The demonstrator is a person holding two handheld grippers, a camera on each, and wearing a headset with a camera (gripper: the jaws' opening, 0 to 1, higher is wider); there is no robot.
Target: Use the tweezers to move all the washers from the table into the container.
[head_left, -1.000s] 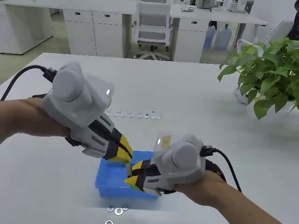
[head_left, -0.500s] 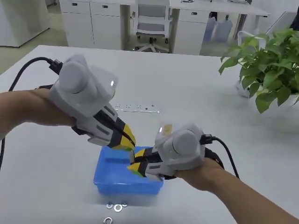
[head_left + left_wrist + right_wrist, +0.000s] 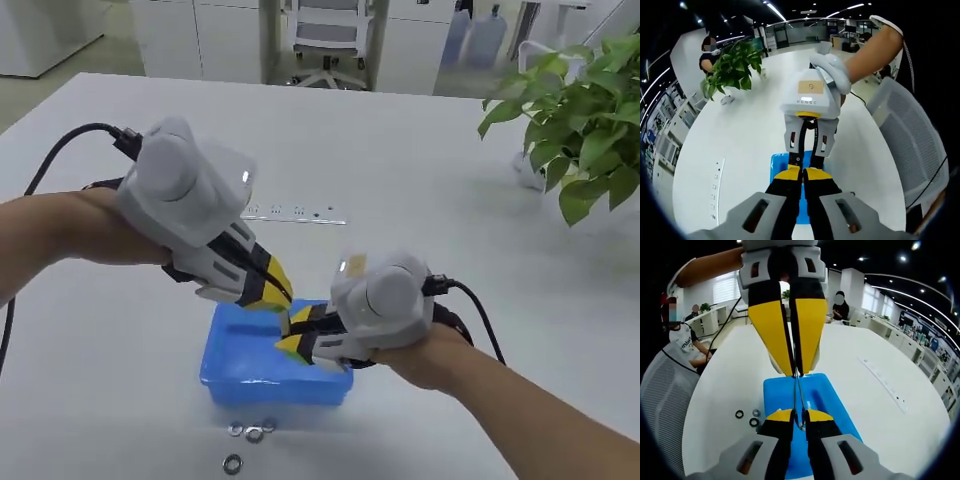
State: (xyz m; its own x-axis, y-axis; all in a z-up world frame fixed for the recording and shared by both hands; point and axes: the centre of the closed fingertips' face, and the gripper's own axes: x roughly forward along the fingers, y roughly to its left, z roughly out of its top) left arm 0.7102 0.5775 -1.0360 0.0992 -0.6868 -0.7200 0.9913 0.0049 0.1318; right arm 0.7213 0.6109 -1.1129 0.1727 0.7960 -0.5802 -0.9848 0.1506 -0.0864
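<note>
A blue container [image 3: 270,385] sits near the table's front edge. Several washers [image 3: 251,430] lie just in front of it, and in the right gripper view the washers [image 3: 754,422] lie left of the container [image 3: 825,395]. My left gripper [image 3: 278,298] and right gripper [image 3: 292,345] meet tip to tip above the container. Thin metal tweezers [image 3: 797,400] run from the left gripper [image 3: 796,372] down into my right gripper [image 3: 799,416]; both are shut on them. In the left gripper view my left gripper [image 3: 803,174] faces the right gripper [image 3: 806,157] over the container [image 3: 776,167].
A white power strip [image 3: 295,213] lies on the table beyond the grippers. A potted plant [image 3: 580,130] stands at the right, and an office chair [image 3: 320,30] is behind the far edge. Black cables trail from both grippers.
The head camera has tilted down, so more of the washers show. Both grippers stay joined tip to tip over the container, the left one a little higher above it.
</note>
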